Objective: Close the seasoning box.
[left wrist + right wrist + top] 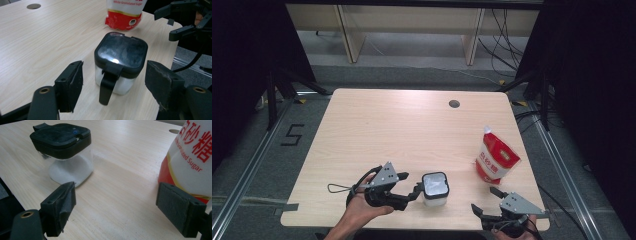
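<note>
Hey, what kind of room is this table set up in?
Probably a lab or recording rig, not a kitchen: black curtains flank the wooden table, loose cables trail over the floor, and metal floor rails run alongside.

A small clear square container (435,189) is seen standing upright near the front edge of the tabletop (402,130), closed with a black lid (121,51) whose glossy top reflects light. White granules fill its lower part. A black latch tab (108,83) hangs down one side. A red-and-white sugar pouch (496,159) is propped up nearby on the right, apart from it.
</note>
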Tool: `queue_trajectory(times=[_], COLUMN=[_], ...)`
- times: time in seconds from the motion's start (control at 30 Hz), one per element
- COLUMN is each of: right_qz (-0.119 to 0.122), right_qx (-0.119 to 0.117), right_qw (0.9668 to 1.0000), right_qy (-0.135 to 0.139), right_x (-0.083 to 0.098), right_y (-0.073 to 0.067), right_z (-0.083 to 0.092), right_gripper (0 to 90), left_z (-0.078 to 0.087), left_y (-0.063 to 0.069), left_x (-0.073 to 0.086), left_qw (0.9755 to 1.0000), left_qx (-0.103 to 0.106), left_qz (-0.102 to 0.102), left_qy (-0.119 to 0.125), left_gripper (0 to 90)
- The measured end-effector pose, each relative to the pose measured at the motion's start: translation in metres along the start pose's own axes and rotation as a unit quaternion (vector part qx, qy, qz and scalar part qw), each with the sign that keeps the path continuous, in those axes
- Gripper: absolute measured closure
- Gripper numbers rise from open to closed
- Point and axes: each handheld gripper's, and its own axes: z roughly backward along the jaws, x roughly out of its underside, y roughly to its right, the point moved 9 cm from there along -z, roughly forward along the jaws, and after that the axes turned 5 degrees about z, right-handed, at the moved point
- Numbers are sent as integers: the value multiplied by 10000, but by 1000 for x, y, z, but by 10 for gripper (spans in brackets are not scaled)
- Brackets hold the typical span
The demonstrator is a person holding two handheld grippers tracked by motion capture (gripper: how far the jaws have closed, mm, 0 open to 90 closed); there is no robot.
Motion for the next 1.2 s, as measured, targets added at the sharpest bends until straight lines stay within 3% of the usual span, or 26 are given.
queue_trajectory(times=[0.03, 0.13, 0.23, 0.27, 0.33, 0.37, 0.4, 0.47, 0.5, 0.57, 0.6, 0.63, 0.7, 0.77, 0.8, 0.83, 0.9, 1.0, 1.07, 1.1, 1.13, 1.2], right_qz=[3, 18, 35, -24, -56, -59, -76, -74, -94, -45, -52, 26, -204, -212, -122, -113, -50, -89, 72, -65, -76, -183], right_qx=[-4, -4, 18, 45, 9, 32, 18, 46, 25, 11, 15, 66, 65, 37, 8, 12, -12, -39, 27, -35, -62, -31], right_qw=[10000, 10000, 10000, 10000, 10000, 10000, 10000, 10000, 10000, 10000, 10000, 10000, 9998, 9998, 9999, 9999, 10000, 10000, 10000, 10000, 9999, 9998], right_qy=[-2, -1, 17, 4, 20, 0, 0, -6, 16, 16, 16, 67, -46, -57, -29, -5, 30, -11, 20, -40, -27, -74], right_x=[0, 0, 0, 1, 1, 1, 1, 1, 1, 2, 2, 1, 4, 4, 4, 4, 3, 4, 4, 6, 6, 7], right_y=[0, 0, 1, 1, 0, 1, 0, 1, 1, 2, 2, 3, 0, 0, 2, 2, 1, 0, 3, 1, 0, -1], right_z=[0, 0, 0, 1, 1, 2, 2, 2, 2, 2, 2, 2, 5, 5, 5, 5, 4, 5, 5, 5, 4, 4], right_gripper=[174, 174, 174, 174, 174, 173, 174, 174, 174, 174, 174, 174, 174, 174, 174, 173, 169, 168, 166, 166, 166, 165], left_z=[2, 7, 12, 13, 15, 15, 17, 19, 20, 21, 21, 21, 20, 20, 20, 19, 18, 19, 22, 22, 23, 23], left_y=[-2, -5, -9, -8, -10, -10, -13, -14, -14, -16, -17, -16, -18, -19, -20, -18, -15, -13, -13, -10, -11, -10], left_x=[2, 11, 17, 20, 23, 25, 27, 31, 32, 38, 40, 44, 51, 58, 61, 64, 68, 70, 73, 72, 73, 75], left_qw=[10000, 9999, 9999, 9998, 9998, 9996, 9998, 9994, 9997, 9994, 9998, 9995, 9993, 9991, 9994, 9990, 9988, 9992, 9992, 9995, 9995, 9994], left_qx=[-2, -46, -87, -81, -106, -119, -162, -205, -149, -216, -134, -148, -235, -223, -182, -221, -227, -190, -214, -122, -134, -139], left_qz=[-34, 141, -1, 160, 148, 265, 127, 257, 170, 242, 147, 269, 252, 275, 201, 328, 347, 253, 141, 242, 151, 218], left_qy=[-15, -10, -63, -37, -26, 16, -49, -44, -17, -84, -58, -84, -135, -212, -221, -206, -241, -232, -314, -186, -233, -235], left_gripper=[295, 275, 268, 266, 264, 261, 258, 255, 254, 242, 239, 239, 235, 227, 219, 204, 191, 159, 151, 151, 151, 151])
